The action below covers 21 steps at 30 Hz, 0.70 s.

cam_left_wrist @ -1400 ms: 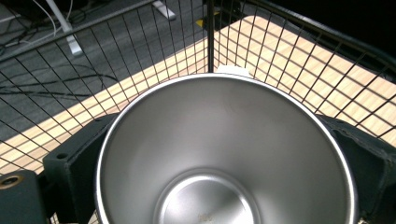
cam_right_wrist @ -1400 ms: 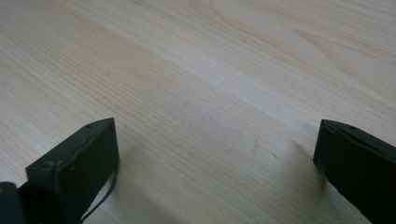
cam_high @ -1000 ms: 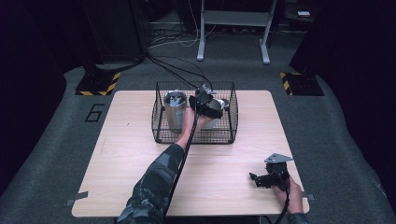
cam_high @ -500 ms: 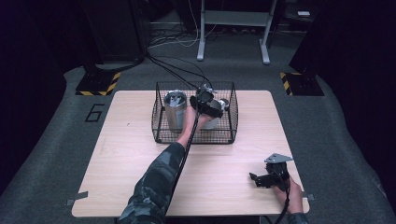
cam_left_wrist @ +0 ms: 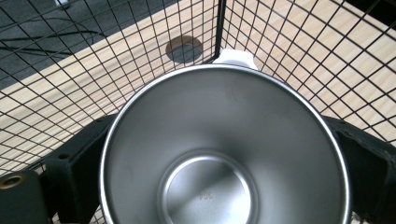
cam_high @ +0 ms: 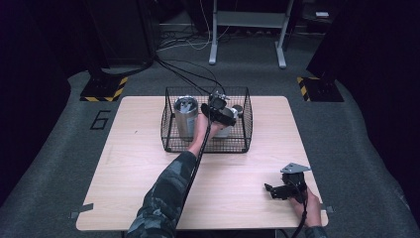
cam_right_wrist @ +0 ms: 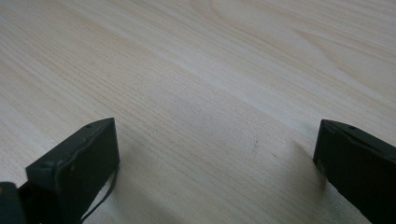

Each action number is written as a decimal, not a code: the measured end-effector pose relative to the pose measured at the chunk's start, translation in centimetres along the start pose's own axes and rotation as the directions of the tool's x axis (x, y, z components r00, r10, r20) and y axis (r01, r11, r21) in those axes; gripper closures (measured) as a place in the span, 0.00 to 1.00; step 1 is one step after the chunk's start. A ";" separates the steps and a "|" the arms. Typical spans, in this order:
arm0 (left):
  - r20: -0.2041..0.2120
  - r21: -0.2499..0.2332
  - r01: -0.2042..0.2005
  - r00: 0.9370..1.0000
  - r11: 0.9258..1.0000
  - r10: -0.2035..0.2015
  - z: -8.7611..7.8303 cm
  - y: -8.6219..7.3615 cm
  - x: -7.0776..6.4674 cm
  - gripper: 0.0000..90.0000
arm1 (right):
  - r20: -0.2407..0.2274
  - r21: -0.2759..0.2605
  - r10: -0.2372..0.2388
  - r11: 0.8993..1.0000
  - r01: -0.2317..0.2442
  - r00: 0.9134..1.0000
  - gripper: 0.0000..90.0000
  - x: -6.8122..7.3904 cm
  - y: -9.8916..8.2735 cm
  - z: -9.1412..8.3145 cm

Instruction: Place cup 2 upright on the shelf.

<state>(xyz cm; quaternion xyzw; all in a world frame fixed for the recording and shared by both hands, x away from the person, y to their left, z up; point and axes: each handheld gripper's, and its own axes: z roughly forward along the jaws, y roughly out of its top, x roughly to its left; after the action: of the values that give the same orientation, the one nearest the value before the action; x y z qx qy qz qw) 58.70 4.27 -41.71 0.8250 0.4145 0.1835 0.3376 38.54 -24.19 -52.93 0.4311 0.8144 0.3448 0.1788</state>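
Observation:
A black wire basket (cam_high: 205,148) stands at the back middle of the wooden table (cam_high: 129,178). Inside it on the left a steel tumbler (cam_high: 185,116) stands upright. My left gripper (cam_high: 227,118) reaches into the basket's right half and is shut on a white-sided steel cup (cam_high: 225,131). In the left gripper view the cup (cam_left_wrist: 224,154) shows its bare steel inside, with a black jaw against each side and a white tab (cam_left_wrist: 235,57) at its far rim. My right gripper (cam_high: 271,190) rests low over the table's front right, open, with bare wood between its fingers (cam_right_wrist: 74,158).
The basket's mesh walls (cam_left_wrist: 289,51) close round the cup on the far and right sides. Cables (cam_high: 188,74) trail from the basket over the back edge onto the dark floor. A round hole (cam_left_wrist: 183,48) marks the tabletop beyond the basket.

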 end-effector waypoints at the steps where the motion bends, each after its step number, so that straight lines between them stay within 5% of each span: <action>1: -0.001 0.001 0.000 1.000 1.000 0.000 0.1 0.0 0.0 0.06 | 0.000 0.000 0.000 1.000 0.000 1.000 0.00 0.0 0.0 0.0; 21: 0.018 0.063 0.016 1.000 0.998 -0.018 0.8 -0.4 0.3 0.06 | 0.005 -0.004 0.000 1.000 0.000 1.000 0.00 0.0 0.0 0.0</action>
<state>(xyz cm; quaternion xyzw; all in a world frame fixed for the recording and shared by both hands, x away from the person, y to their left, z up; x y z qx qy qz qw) 59.16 4.36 -42.57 0.8333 0.4240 0.1599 0.3167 38.55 -24.17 -52.96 0.4315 0.8134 0.3453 0.1815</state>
